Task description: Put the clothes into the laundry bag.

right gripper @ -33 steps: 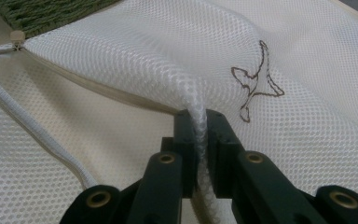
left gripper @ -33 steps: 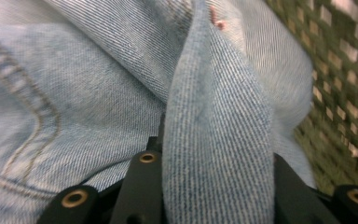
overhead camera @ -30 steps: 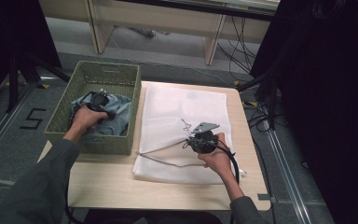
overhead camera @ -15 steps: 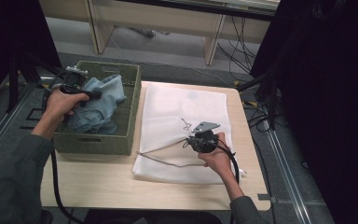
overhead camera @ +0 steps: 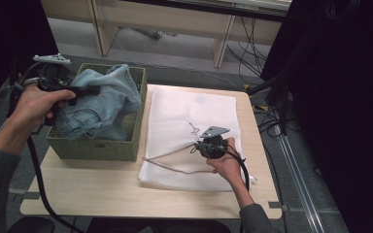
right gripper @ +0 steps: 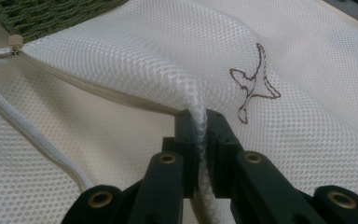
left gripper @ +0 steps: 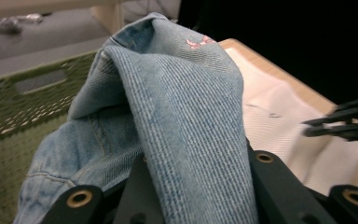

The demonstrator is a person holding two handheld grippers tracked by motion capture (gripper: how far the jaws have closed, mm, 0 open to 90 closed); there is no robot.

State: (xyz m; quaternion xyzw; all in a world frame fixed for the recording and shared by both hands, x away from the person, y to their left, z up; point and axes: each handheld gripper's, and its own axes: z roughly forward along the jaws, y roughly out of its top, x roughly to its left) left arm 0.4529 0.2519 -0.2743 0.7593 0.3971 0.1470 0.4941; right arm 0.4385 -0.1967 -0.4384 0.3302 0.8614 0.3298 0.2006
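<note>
A light blue pair of jeans [overhead camera: 98, 104] hangs half out of the green woven basket [overhead camera: 97, 147] at the table's left. My left gripper [overhead camera: 88, 90] is shut on a fold of the denim [left gripper: 191, 121] and holds it above the basket. On the right lies a white mesh laundry bag [overhead camera: 189, 116] with a small brown bird mark [right gripper: 254, 84]. My right gripper [overhead camera: 197, 144] is shut on a pinched ridge of the mesh [right gripper: 198, 121] near the bag's zipped opening, lifting that edge a little. The zipper [right gripper: 37, 140] curves away to the left.
The wooden table [overhead camera: 102, 189] has bare surface in front of the basket and bag. A cable [overhead camera: 39, 179] trails from the left gripper across the table's front left. Dark curtains stand at both sides, and desk legs and cables lie on the floor beyond.
My left gripper has risen out of the basket and swung up and left, pulling the jeans up with it. The right gripper and the bag have stayed still.
</note>
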